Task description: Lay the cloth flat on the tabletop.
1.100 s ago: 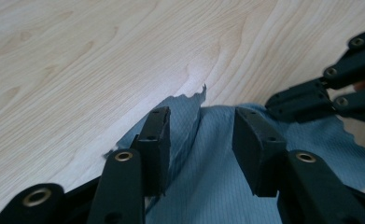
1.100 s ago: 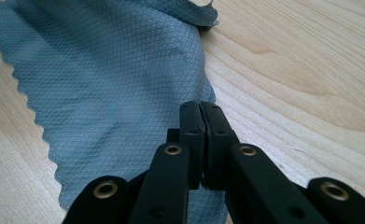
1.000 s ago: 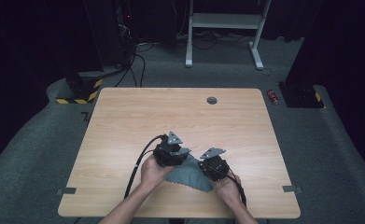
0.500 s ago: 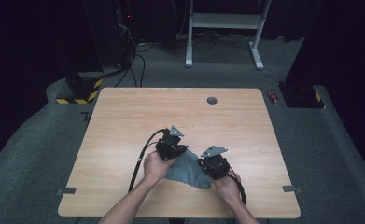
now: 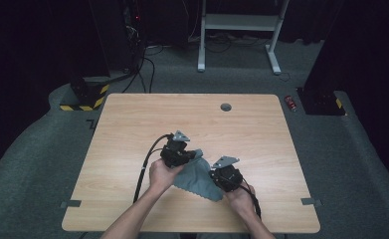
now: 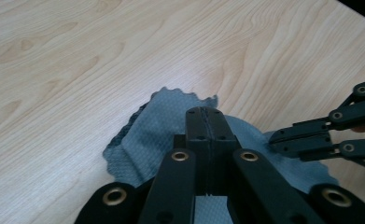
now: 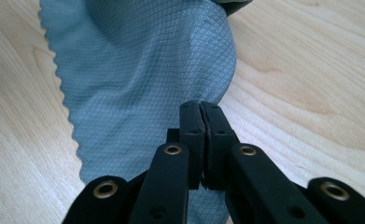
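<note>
High view: grey cloth [image 5: 196, 178] on bench [image 5: 132, 129] toward 6 o'clock, held by both.

Left gripper view: left gripper [image 6: 209, 122] fingers just clenched on cloth [image 6: 152, 135].

Right gripper view: right gripper [image 7: 201, 116] fingers clenched on cloth edge [image 7: 138, 70]. Grasping done; folding or lifting probably left.

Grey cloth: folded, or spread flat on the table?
Neither fully: the grey cloth is bunched, lifted and draped between the left tongs and right tongs, both shut on it.
</note>
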The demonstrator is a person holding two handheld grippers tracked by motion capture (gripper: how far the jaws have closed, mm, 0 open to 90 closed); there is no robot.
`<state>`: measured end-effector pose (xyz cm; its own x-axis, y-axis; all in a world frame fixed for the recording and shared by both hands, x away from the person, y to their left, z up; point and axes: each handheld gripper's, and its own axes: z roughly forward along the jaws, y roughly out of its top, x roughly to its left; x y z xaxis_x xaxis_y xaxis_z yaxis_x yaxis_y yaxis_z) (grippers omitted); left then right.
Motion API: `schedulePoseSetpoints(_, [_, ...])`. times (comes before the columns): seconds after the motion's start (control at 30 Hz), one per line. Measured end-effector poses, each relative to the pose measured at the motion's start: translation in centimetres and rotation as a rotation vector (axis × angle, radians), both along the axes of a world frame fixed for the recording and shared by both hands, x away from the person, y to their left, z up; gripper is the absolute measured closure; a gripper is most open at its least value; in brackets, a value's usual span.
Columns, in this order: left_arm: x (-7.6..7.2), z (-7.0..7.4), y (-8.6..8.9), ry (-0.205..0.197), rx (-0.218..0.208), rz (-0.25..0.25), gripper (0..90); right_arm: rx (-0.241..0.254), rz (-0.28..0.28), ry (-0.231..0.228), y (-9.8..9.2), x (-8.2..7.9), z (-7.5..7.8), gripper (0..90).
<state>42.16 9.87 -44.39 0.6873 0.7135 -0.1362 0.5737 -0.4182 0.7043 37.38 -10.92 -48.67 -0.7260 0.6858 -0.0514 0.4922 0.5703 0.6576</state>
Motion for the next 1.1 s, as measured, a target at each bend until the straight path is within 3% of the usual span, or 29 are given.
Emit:
schedulePoseSetpoints(0.1, [-0.2, 0.2, 0.0, -0.014, -0.007, -0.012, 89.7, -0.004, 0.002, 0.001, -0.2, -0.1, -0.1, 87.9])
schedulePoseSetpoints(0.2, [-0.2, 0.3, -0.3, -0.006, -0.021, -0.024, 71.3, -0.003, 0.003, 0.001, 0.0, -0.1, -0.1, 87.9])
schedulePoseSetpoints(0.27, [0.0, 0.1, -1.3, -0.001, 0.014, -0.032, 65.6, -0.006, 0.004, 0.001, 0.1, -0.1, -0.1, 87.9])
schedulePoseSetpoints(0.33, [0.3, -0.1, -1.8, 0.009, 0.022, -0.027, 63.0, -0.006, 0.004, 0.001, 0.1, -0.1, -0.1, 87.9])
schedulePoseSetpoints(0.4, [0.7, -0.4, -2.3, 0.02, 0.024, -0.025, 64.7, -0.002, 0.004, -0.002, 0.0, -0.1, -0.1, 87.9])
schedulePoseSetpoints(0.57, [1.1, -0.6, -2.7, 0.019, 0.043, -0.028, 89.6, -0.003, 0.005, -0.001, -0.1, -0.3, -0.1, 87.9])
schedulePoseSetpoints(0.6, [1.1, -0.6, -2.7, 0.021, 0.045, -0.027, 89.7, -0.003, 0.007, -0.002, -0.1, -0.3, -0.1, 87.9])
schedulePoseSetpoints(0.93, [1.0, 1.5, 1.1, -0.049, 0.036, 0.049, 90.0, -0.008, 0.008, -0.011, -0.7, -0.3, 0.0, 87.9])
schedulePoseSetpoints(1.1, [0.2, 2.6, 5.2, -0.084, 0.026, 0.134, 90.0, -0.019, -0.01, -0.017, -2.0, -0.7, 0.1, 87.9])
